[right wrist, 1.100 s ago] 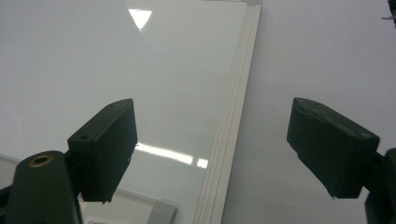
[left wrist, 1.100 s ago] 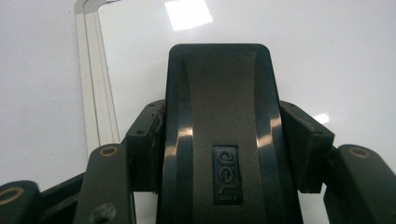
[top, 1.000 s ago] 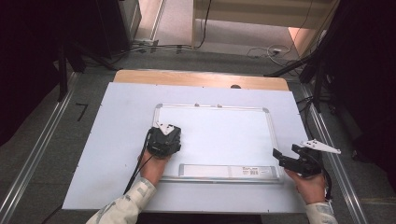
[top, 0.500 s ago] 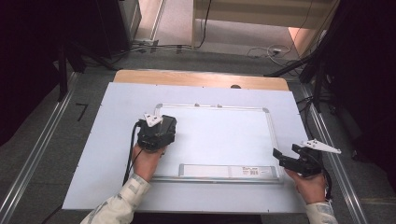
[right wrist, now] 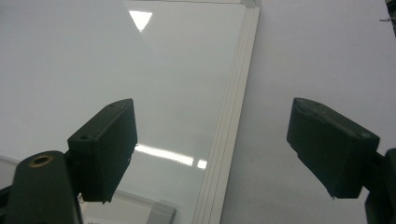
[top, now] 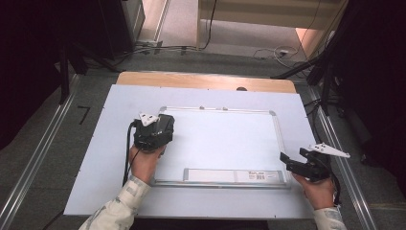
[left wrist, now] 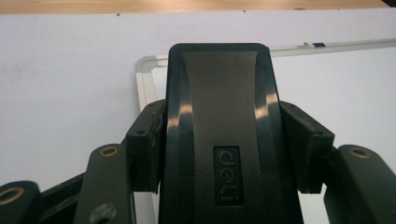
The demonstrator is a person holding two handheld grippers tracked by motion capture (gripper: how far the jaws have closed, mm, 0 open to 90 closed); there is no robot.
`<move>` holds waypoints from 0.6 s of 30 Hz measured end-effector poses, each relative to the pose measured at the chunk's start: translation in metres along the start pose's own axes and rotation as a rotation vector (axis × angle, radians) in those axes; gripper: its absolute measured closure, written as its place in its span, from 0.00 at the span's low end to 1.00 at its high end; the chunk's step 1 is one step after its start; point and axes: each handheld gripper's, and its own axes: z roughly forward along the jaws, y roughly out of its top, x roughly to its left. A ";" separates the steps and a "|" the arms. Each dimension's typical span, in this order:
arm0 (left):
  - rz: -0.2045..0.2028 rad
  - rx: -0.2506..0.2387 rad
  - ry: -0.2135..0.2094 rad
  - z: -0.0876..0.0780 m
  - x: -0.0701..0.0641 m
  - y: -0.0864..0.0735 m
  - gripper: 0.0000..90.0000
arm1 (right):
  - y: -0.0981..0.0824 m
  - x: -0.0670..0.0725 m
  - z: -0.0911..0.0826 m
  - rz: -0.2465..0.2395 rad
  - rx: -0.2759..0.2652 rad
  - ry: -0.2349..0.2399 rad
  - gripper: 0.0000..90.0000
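Observation:
A white whiteboard point(top: 225, 143) with a silver frame lies flat on a pale sheet. My left gripper point(top: 160, 125) hovers over the board's left edge, near its far left corner. It is shut on a black board eraser point(left wrist: 219, 79) marked "deli", with a pad pressing each long side. The left gripper view looks past the eraser to the board's corner point(left wrist: 145, 65). My right gripper point(top: 286, 159) rests by the board's near right corner, open with nothing between its jaws. In the right gripper view its fingers point(right wrist: 105, 149) straddle the board's right frame point(right wrist: 229, 135).
A pen tray with a label point(top: 232, 176) runs along the board's near edge. The pale sheet point(top: 95, 158) covers a wooden table point(top: 206, 81). Cables and metal rails point(top: 33, 163) lie on the floor around it, with dark stands at both sides.
The left hand with the eraser has moved left and away from the person, and risen, from the board's left-middle toward its far left corner. The right hand has stayed put.

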 end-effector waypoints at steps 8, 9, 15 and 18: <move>-0.027 -0.019 0.025 0.002 0.007 0.008 0.45 | 0.001 -0.001 0.001 0.001 0.002 0.000 0.16; -0.030 -0.021 0.031 0.003 0.007 0.010 0.45 | 0.001 -0.001 0.001 0.001 0.001 0.001 0.16; -0.033 -0.011 0.054 0.012 0.009 0.017 0.45 | 0.002 0.001 0.003 -0.002 0.004 0.001 0.16; -0.031 0.001 0.075 0.018 0.008 0.020 0.45 | 0.003 0.001 0.004 -0.004 0.004 0.004 0.16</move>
